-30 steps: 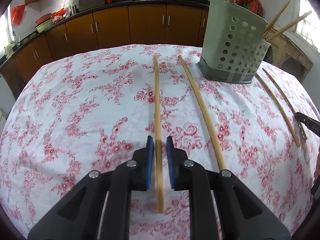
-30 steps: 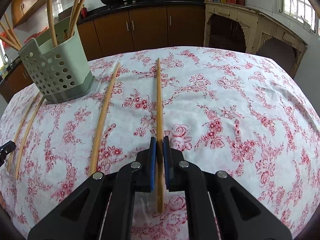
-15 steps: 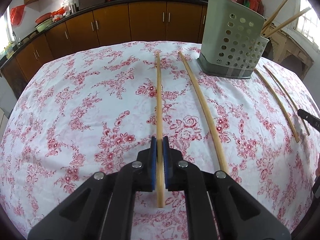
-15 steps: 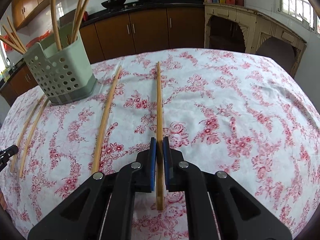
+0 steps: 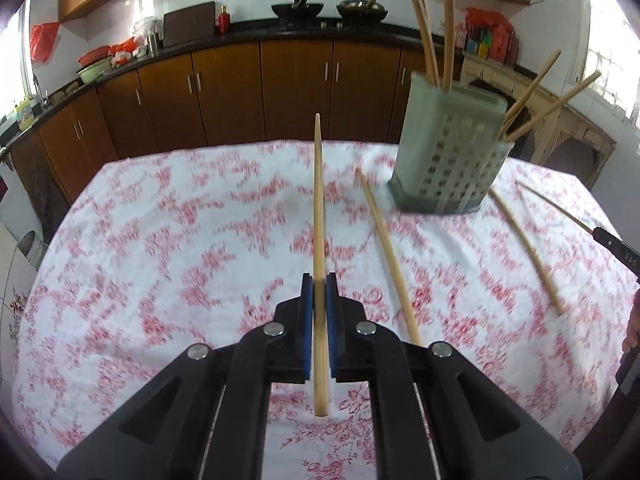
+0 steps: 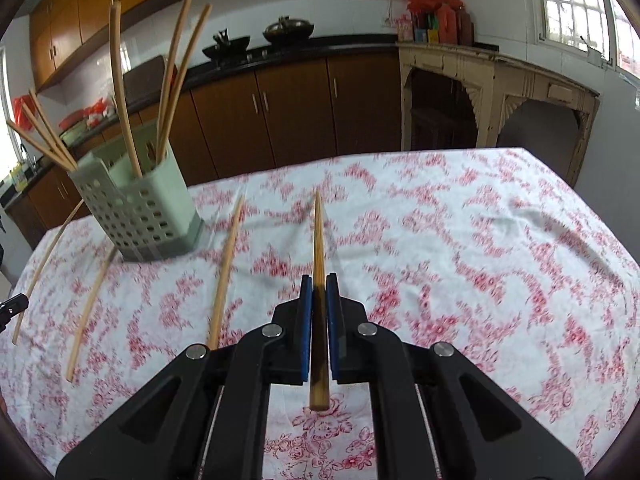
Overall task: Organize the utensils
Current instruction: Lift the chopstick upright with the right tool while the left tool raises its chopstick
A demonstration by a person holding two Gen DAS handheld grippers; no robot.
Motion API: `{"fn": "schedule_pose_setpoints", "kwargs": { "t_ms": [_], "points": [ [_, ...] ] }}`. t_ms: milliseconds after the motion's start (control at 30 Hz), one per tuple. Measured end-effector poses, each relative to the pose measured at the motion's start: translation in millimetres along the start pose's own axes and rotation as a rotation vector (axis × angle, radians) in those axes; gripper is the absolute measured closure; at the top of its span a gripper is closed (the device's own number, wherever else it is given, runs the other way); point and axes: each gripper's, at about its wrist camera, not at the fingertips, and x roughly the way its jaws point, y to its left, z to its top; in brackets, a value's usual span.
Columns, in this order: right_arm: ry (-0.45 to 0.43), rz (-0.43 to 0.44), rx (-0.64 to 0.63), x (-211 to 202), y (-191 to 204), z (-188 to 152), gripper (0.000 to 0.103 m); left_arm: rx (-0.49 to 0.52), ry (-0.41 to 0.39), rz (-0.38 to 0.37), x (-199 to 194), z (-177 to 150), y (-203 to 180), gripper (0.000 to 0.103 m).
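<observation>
My left gripper (image 5: 319, 280) is shut on a long wooden chopstick (image 5: 318, 200), which hangs above the floral tablecloth (image 5: 160, 260) and points away from me. A second chopstick (image 5: 386, 256) lies on the cloth just to its right. My right gripper (image 6: 319, 280) is shut on another chopstick (image 6: 319, 236), also raised off the cloth, with a loose chopstick (image 6: 226, 272) lying to its left. The pale green perforated holder (image 5: 448, 152) (image 6: 136, 204) stands upright between the two grippers and has several chopsticks in it.
Brown cabinets (image 5: 280, 88) and a black counter with pans run behind the table. A cream wooden sideboard (image 6: 492, 92) stands at the right. The other gripper's tip shows at each view's edge (image 5: 616, 246) (image 6: 14, 304). The table's far edge lies just past the holder.
The left jaws closed on their chopstick. Both grippers then rose, lifting their chopsticks off the cloth. The views tilted up, showing more of the kitchen.
</observation>
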Motion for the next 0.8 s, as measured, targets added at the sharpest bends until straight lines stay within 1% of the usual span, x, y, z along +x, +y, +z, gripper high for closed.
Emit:
{"fn": "schedule_pose_setpoints", "kwargs": {
  "t_ms": [67,200,367,567,700,767,800],
  "points": [
    [-0.017,0.002,0.000,-5.1,0.2,4.4,0.096,0.007,-0.008,-0.009,-4.9,4.4,-0.9,0.096],
    [-0.027,-0.008,-0.020,-7.1,3.1,5.4,0.096,0.034,0.032,0.005,7.3,3.3,-5.1,0.096],
    [0.002,-0.010,-0.019,1.1,3.0,-4.5,0.096,-0.010,0.090,-0.004,30.8,-8.8,-0.8,0.096],
    [-0.016,-0.011,-0.021,-1.9,4.2,-0.6,0.096,0.006,0.096,0.001,32.3,-12.0,-2.3,0.096],
    [-0.017,-0.009,-0.021,-1.5,5.0,-1.8,0.096,-0.014,0.122,0.001,41.6,-21.1,-0.8,0.095],
    [-0.011,-0.007,-0.021,-0.5,5.1,-4.0,0.096,-0.024,0.133,0.005,46.9,-31.2,-0.5,0.093],
    [-0.007,-0.006,-0.022,0.2,5.1,-5.3,0.096,-0.026,0.136,0.005,47.9,-33.8,-0.6,0.090]
  ]
}}
